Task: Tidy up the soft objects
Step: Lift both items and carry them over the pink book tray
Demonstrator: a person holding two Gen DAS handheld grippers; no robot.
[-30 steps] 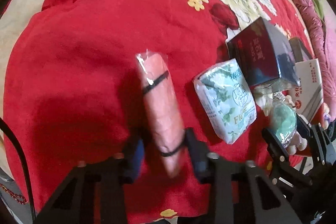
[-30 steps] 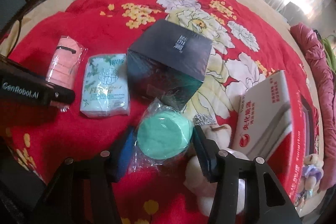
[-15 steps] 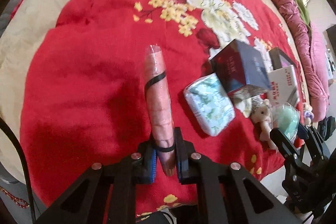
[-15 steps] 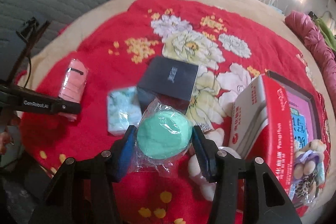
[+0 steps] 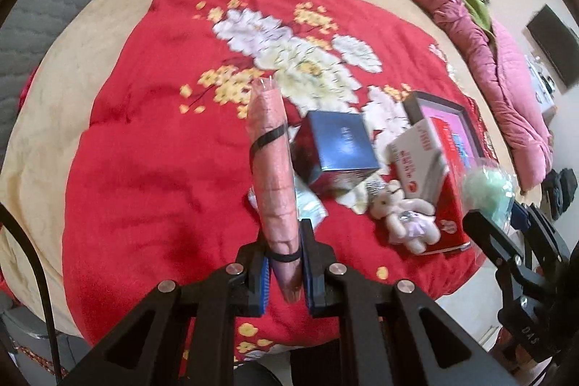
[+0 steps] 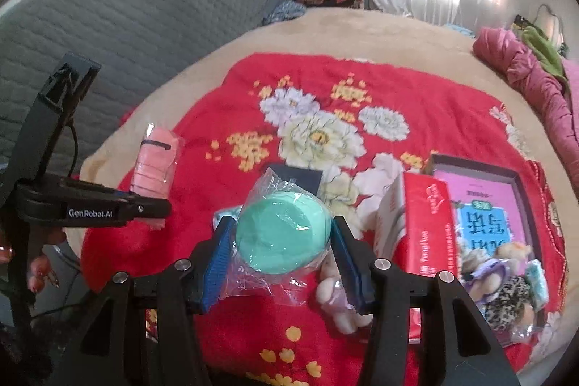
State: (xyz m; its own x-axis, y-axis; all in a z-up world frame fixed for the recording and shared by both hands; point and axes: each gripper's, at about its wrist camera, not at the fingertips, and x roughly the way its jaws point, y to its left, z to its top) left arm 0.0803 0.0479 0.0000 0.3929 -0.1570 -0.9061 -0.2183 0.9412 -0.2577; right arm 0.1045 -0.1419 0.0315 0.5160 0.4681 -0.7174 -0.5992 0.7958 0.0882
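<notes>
Both packages have come up off the red floral blanket since the earlier frames, where the pink roll lay flat between open jaws and the green one was only just leaving the bed; now we carry them well above it. Our left gripper is clamped tight on the lower end of the long pink rolled cloth in clear plastic wrap with black bands, which stands up and away from the blue pads, so most of its length hangs unsupported. Our right gripper is closed on the round mint-green soft pad in a crinkly clear bag, with the pads pressing its sides. Below us lie the dark blue glossy box, the red-and-white carton, the small cream plush bear and the open dark tray with a pink printed sheet. We judge two risks. The roll is pinched near one end and its wrap is slick, so a quick swing could pivot it or let it slide out. The green pad may be held partly by loose film, which could slip and drop it among the boxes.
</notes>
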